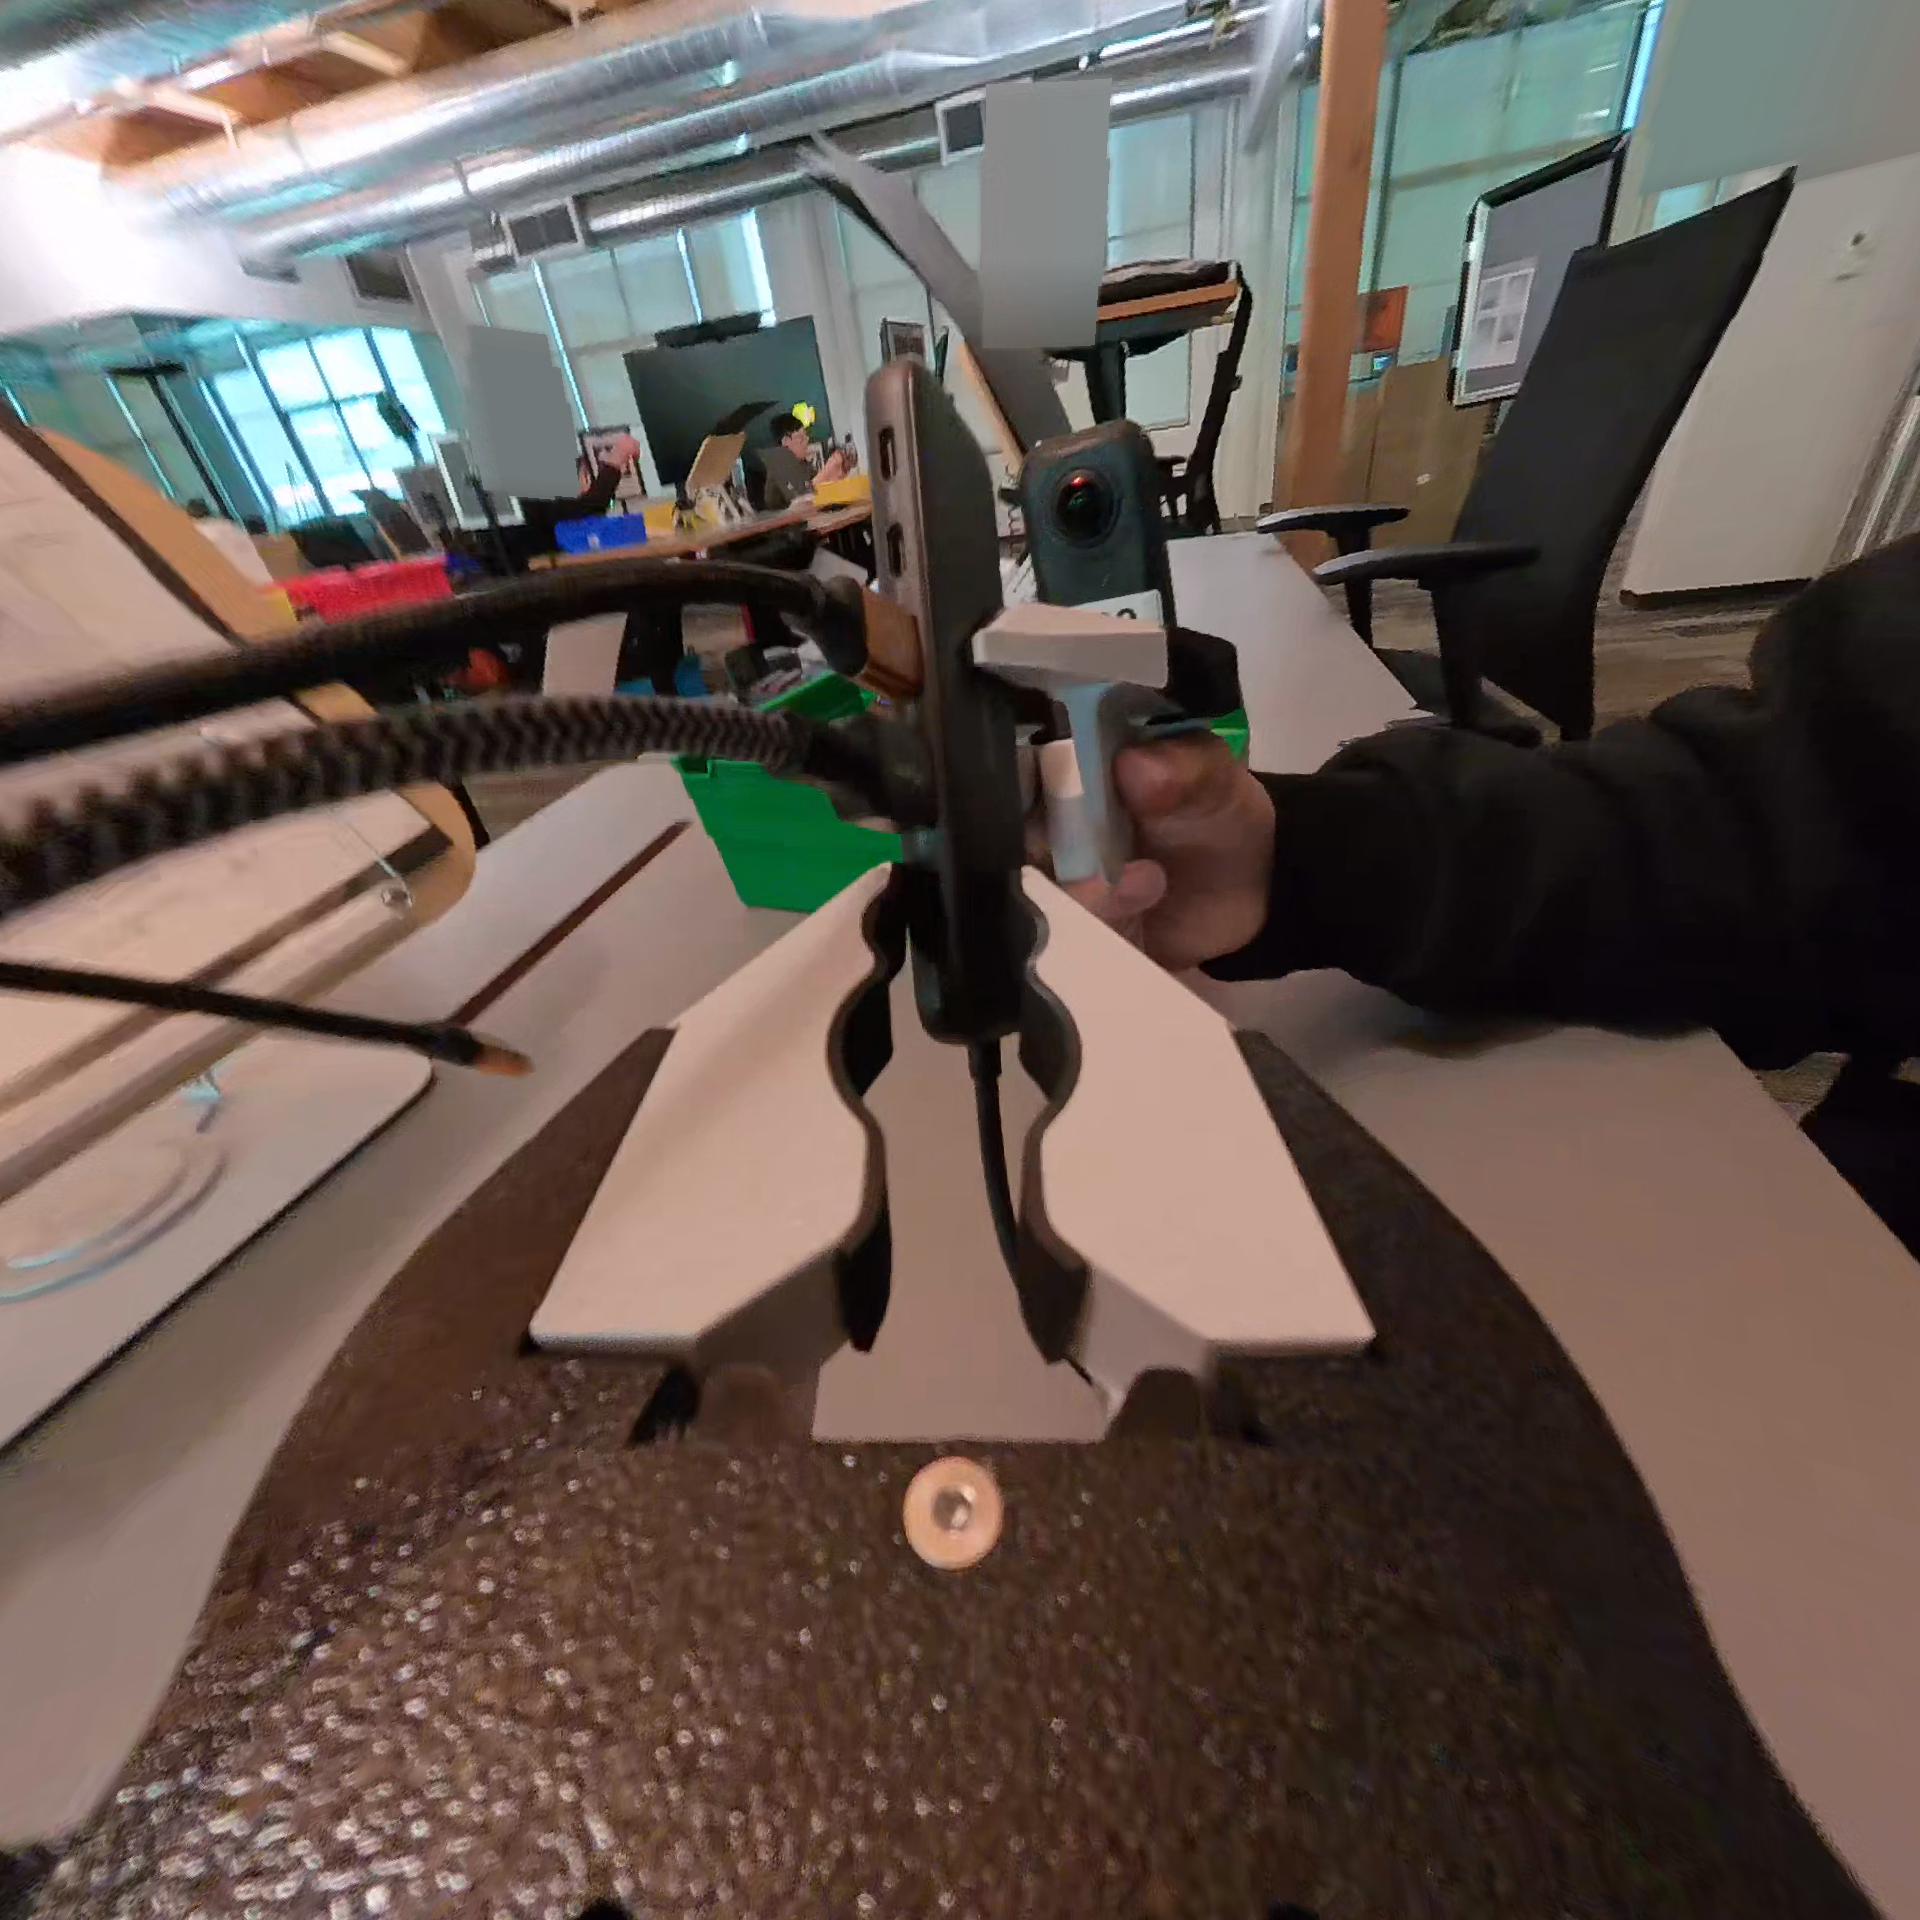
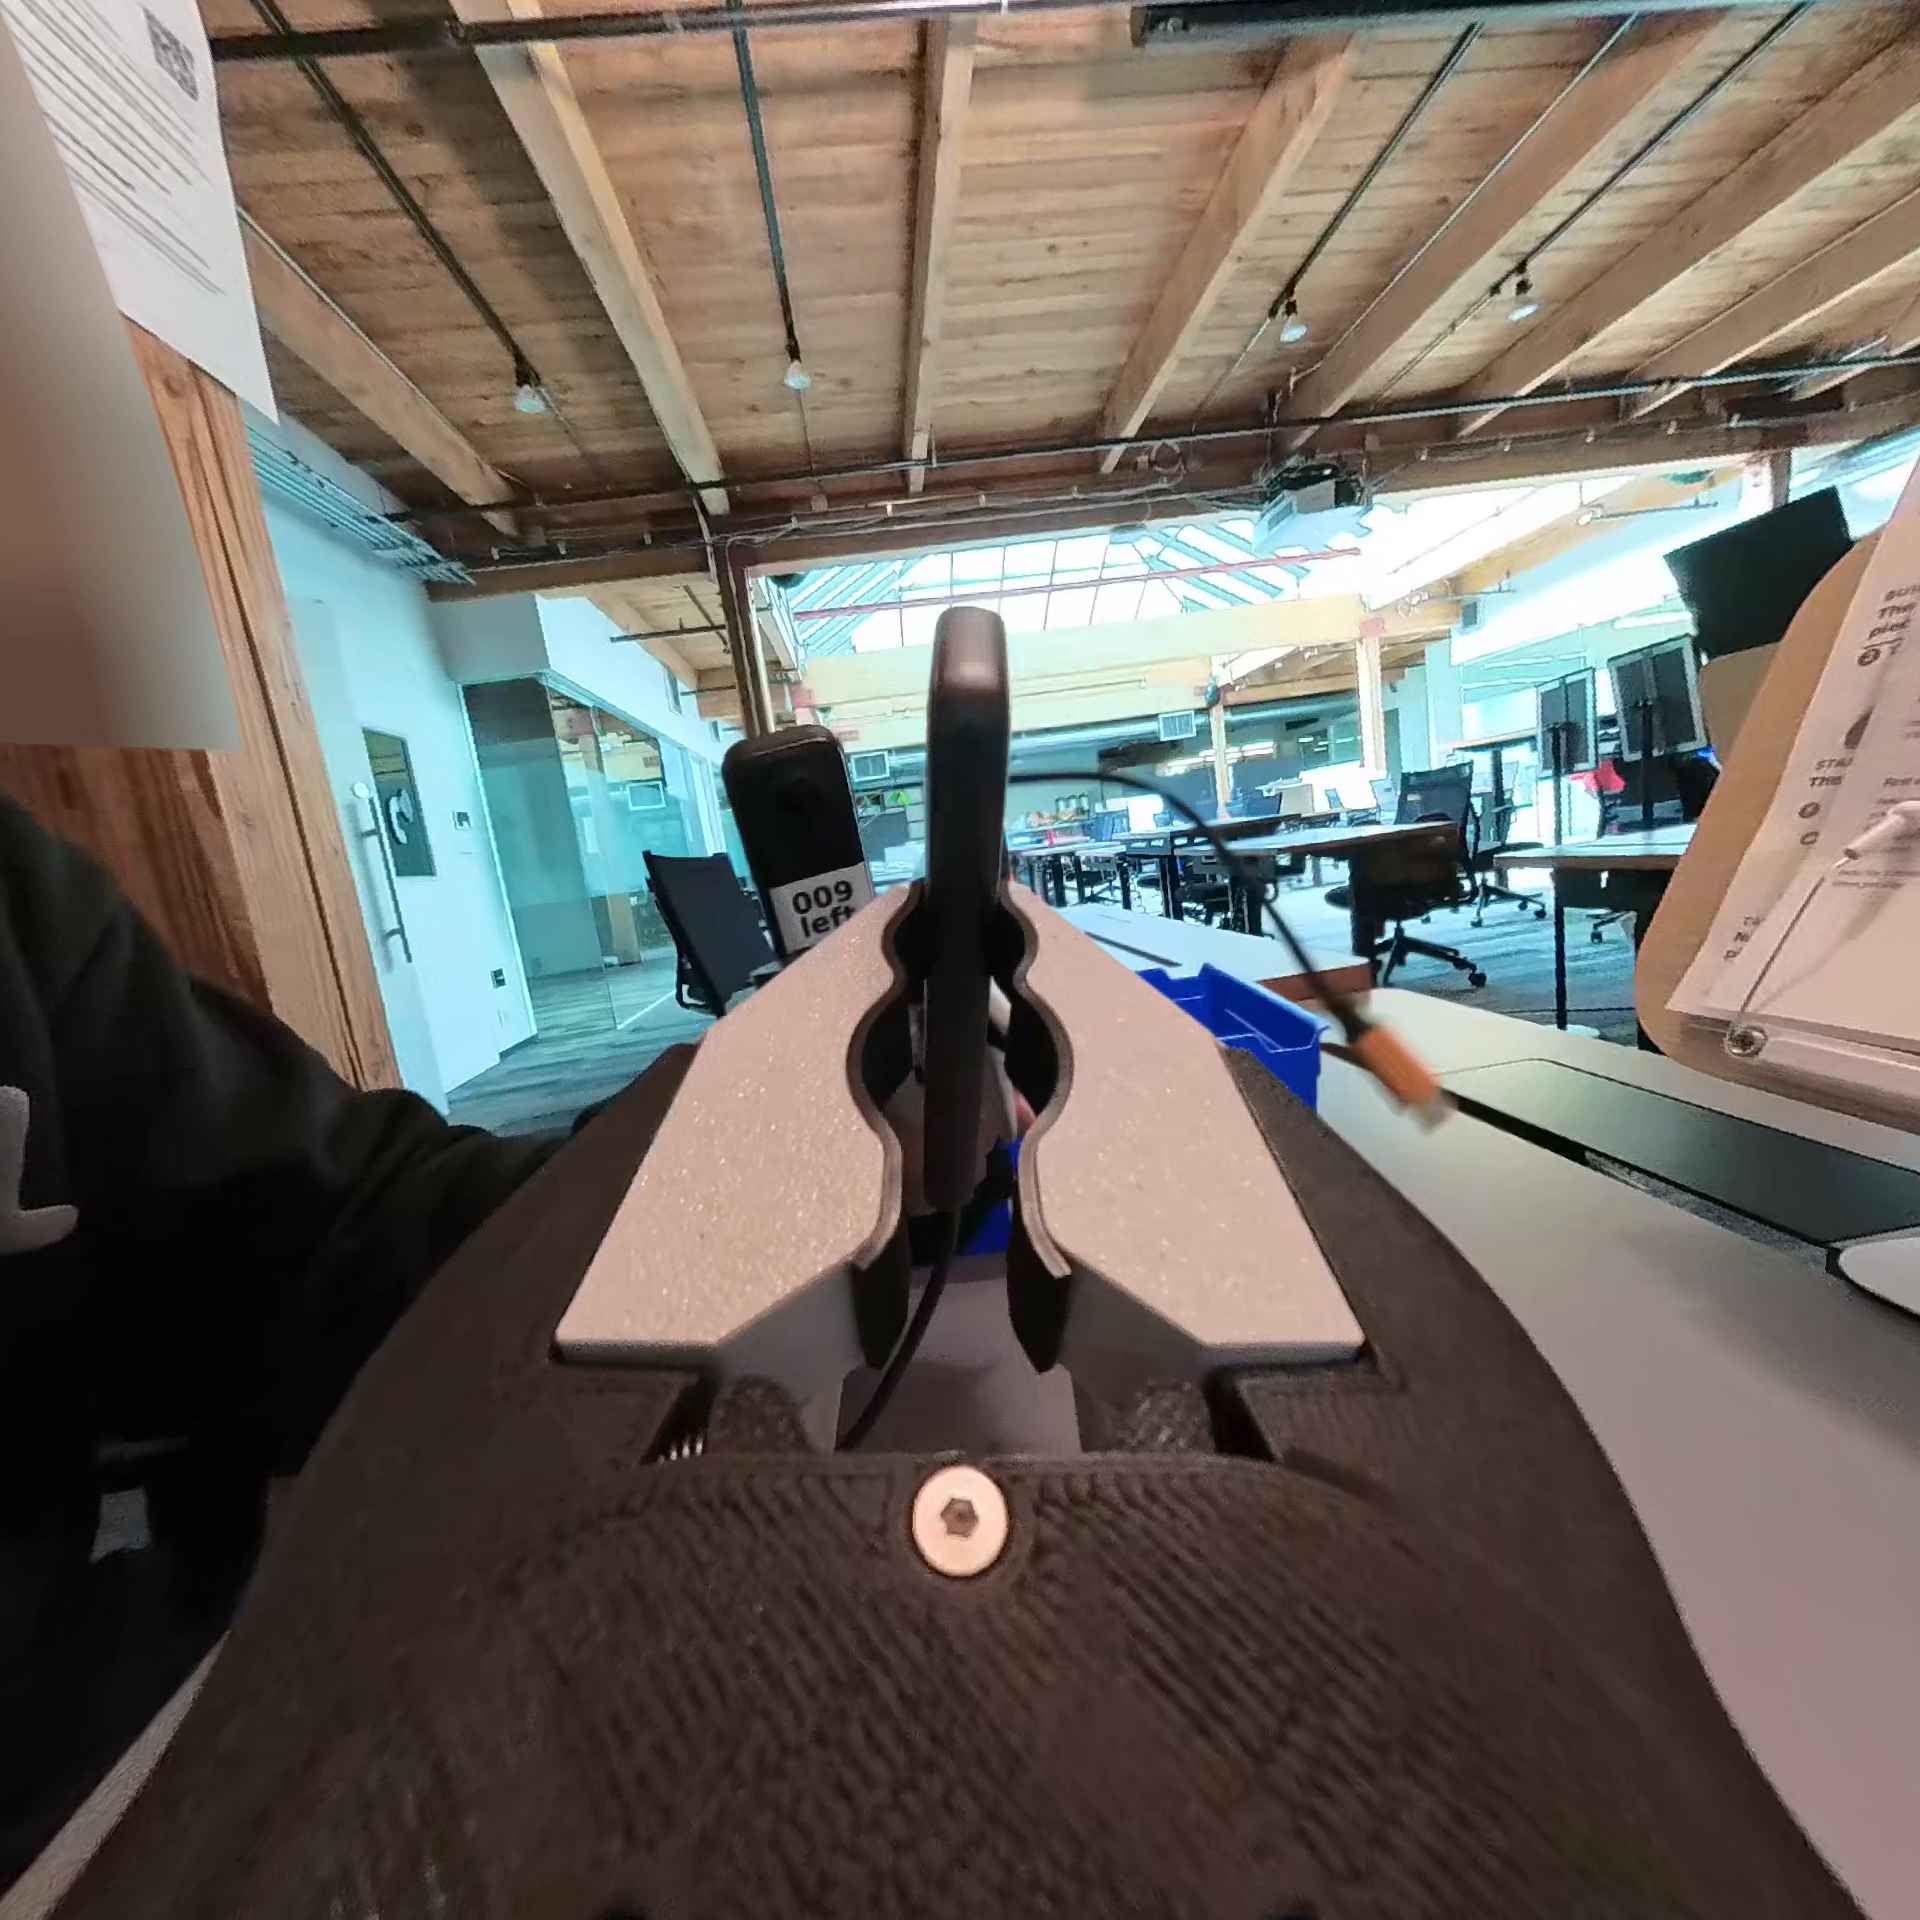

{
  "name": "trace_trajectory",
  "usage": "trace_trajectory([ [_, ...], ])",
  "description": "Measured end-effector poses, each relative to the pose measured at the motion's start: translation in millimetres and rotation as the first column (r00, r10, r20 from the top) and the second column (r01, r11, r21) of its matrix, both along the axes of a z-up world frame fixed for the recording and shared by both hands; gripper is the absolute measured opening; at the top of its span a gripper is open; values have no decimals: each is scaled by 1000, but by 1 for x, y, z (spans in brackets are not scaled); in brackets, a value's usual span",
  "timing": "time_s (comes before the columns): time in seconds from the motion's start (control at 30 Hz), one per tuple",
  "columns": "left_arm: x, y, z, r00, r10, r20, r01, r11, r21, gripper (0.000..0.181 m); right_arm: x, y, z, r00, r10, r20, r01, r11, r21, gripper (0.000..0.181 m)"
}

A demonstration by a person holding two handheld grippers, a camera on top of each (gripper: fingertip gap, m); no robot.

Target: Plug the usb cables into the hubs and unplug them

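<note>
A dark grey USB hub (image 1: 935,499) stands upright and edge-on above the table. My left gripper (image 1: 961,935) is shut on its lower end. Two thick braided cables (image 1: 520,727) come in from the left and are plugged into its side, the upper one by a copper-coloured plug (image 1: 894,649). A thin black cable with an orange tip (image 1: 488,1058) hangs loose at the left. The hub's own lead (image 1: 992,1143) runs down between my fingers. My right gripper (image 2: 961,935) faces the left one and is shut on the same hub (image 2: 966,727). The orange-tipped cable (image 2: 1397,1070) dangles at its right.
A person's hand in a black sleeve (image 1: 1195,831) holds the right gripper (image 1: 1081,665). A green bin (image 1: 779,831) and a blue bin (image 2: 1247,1018) sit on the grey table (image 1: 1558,1143). A board with papers (image 2: 1818,831) stands at one side. A black office chair (image 1: 1558,468) stands beyond.
</note>
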State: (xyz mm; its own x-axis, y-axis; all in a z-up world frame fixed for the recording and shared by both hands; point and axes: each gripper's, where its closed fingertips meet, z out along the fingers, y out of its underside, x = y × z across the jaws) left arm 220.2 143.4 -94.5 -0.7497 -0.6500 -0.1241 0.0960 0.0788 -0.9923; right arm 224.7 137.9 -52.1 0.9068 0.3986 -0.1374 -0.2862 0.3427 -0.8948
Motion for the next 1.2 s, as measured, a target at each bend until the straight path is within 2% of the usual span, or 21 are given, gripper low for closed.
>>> trace_trajectory([
  [0.1,6,7,-11,996,36,-78,-33,999,34,15,5,8,-5,1000,-12,-25,12,999,-34,10],
  [0.17,15,24,-14,981,192,25,-194,967,167,12,22,17,-14,989,-120,-81,110,987,-121,22],
  [0.23,25,44,-13,919,359,166,-394,865,312,11,46,20,-21,952,-287,-111,264,947,-181,63],
  [0.3,31,60,-5,803,475,360,-593,692,411,10,52,22,-23,937,-326,-122,299,933,-201,73],
  [0.37,31,61,-1,728,470,498,-684,547,483,10,51,23,-20,936,-310,-166,281,943,-181,74],
  [0.43,32,56,-4,711,435,553,-703,475,529,10,49,24,-18,941,-279,-191,252,955,-154,76],
  [0.5,31,49,-5,704,387,596,-708,448,545,10,47,20,-13,946,-210,-246,188,976,-111,74],
  [0.6,32,44,-9,716,367,594,-696,451,559,9,47,15,-14,953,-181,-244,164,983,-87,45],
  [0.87,33,45,-11,730,397,556,-681,489,545,11,42,14,-18,963,-217,-160,199,972,-122,45],
  [0.97,30,37,-5,760,386,523,-640,585,498,9,41,10,-9,963,-225,-150,211,972,-106,45],
  [1.0,27,32,-6,787,368,495,-604,623,498,17,40,8,-5,964,-229,-138,217,971,-97,46],
  [1.1,16,12,-19,900,249,358,-416,739,531,68,36,5,4,962,-266,-57,259,961,-99,45],
  [1.13,12,8,-22,920,218,325,-370,757,538,81,35,4,7,960,-280,-16,277,956,-101,45],
  [1.2,8,7,-28,935,194,299,-337,751,568,100,32,2,14,943,-329,55,333,939,-91,46],
])
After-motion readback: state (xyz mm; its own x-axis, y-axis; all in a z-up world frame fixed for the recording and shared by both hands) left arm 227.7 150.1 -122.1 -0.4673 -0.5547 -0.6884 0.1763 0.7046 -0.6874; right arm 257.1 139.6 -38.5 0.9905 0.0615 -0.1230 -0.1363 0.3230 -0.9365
